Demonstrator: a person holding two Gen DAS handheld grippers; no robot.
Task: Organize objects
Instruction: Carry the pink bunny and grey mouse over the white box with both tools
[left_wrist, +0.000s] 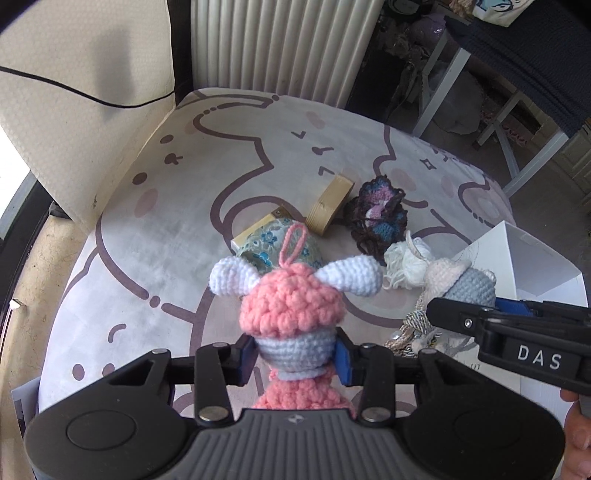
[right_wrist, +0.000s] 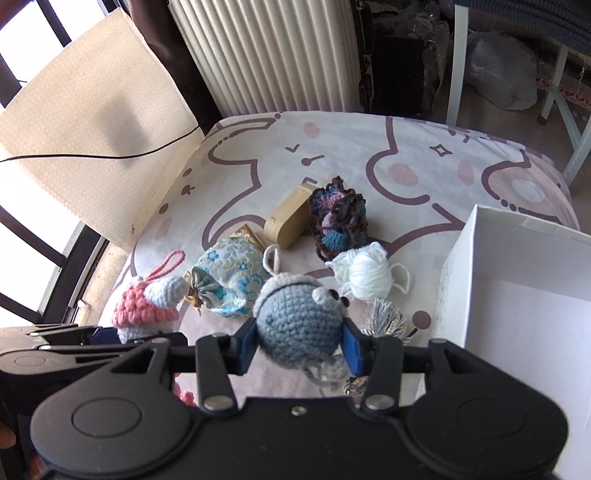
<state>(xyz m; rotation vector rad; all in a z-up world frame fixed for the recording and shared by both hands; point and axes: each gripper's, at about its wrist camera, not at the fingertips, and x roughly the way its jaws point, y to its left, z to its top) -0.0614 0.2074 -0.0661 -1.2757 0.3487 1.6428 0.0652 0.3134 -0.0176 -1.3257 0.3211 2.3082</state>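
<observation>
Crochet toys are what we're sorting right now: we're clamping the pink crochet doll by its pale blue neck in the left gripper, and the right gripper is pinching the grey-blue crochet doll, both held just above the patterned mat. We're guessing the white box on the right is where they're going, so we're thinking the grey one goes in first, keeping both squeezes soft since yarn squashes and slips. Right view is showing the box's open inside and the grey doll's little eyes; the left view is only catching a corner of that box. Both views are showing the brocade pouch, wooden case, dark crochet piece and white yarn ball waiting on the mat.
</observation>
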